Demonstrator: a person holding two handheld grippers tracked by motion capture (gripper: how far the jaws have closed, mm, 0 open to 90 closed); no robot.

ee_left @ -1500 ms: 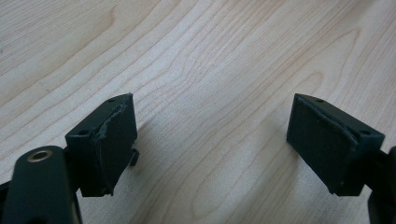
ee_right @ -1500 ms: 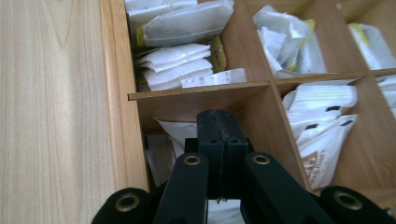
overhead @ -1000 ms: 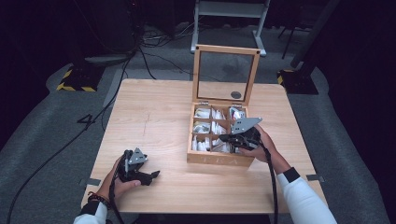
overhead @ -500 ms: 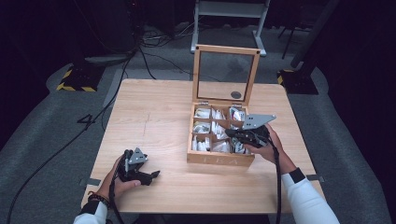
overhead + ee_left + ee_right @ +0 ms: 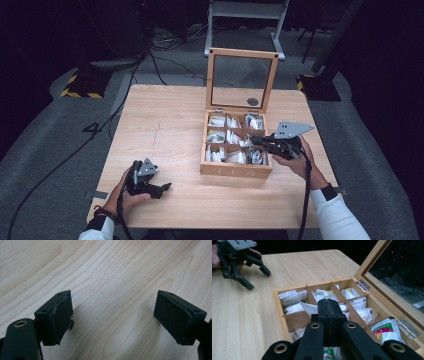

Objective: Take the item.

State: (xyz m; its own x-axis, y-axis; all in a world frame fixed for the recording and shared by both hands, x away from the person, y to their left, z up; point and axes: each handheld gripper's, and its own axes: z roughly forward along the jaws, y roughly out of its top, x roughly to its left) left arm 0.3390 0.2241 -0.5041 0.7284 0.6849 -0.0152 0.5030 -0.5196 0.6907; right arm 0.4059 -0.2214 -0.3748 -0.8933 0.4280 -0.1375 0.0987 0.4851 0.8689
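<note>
Lifting slightly since a second ago, the right gripper (image 5: 256, 140) has drawn back toward the right edge of the open wooden compartment box (image 5: 236, 171), which sits right of centre on the pale wooden table (image 5: 165, 125). Its jaws are pressed together on a white paper sachet (image 5: 308, 308) above the middle compartments. The left gripper (image 5: 162, 189) is unmoved, resting at the table's near left, jaws apart with nothing between them.
</note>
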